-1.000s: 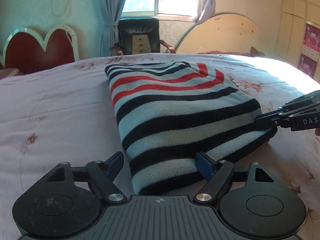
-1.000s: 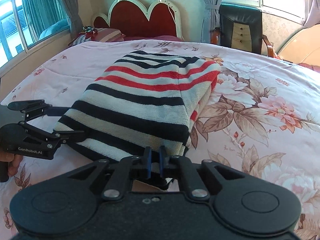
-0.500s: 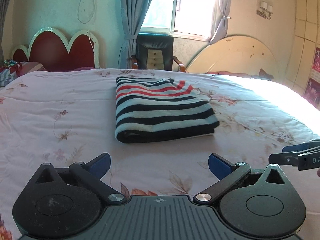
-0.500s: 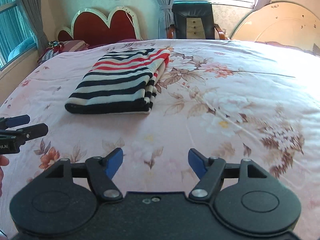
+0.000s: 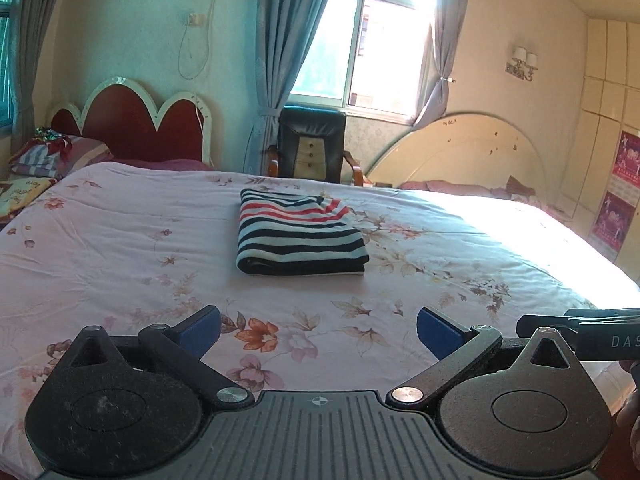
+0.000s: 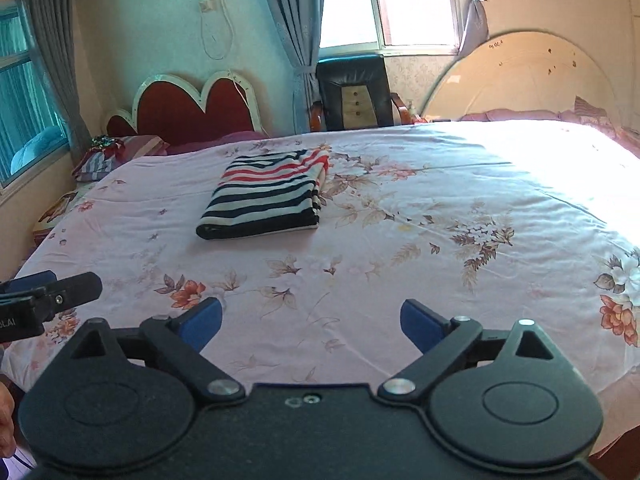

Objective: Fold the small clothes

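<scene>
A folded striped sweater [image 5: 298,234], black, pale blue and red, lies flat on the pink floral bedspread [image 5: 120,248]. It also shows in the right wrist view [image 6: 266,196]. My left gripper [image 5: 318,334] is open and empty, well back from the sweater near the bed's front edge. My right gripper [image 6: 311,324] is open and empty too, also far back from the sweater. The right gripper shows from the side in the left wrist view [image 5: 580,330], and the left gripper shows at the left edge of the right wrist view [image 6: 44,300].
A red heart-shaped headboard [image 5: 132,124] and pillows [image 5: 52,156] stand at the far left. A black chair [image 5: 312,144] stands behind the bed under the window. A round cream headboard [image 5: 464,152] leans at the back right.
Both grippers have let go of the sweater and drawn far back from it. The right gripper has gone from shut to open. The sweater lies still, folded.
</scene>
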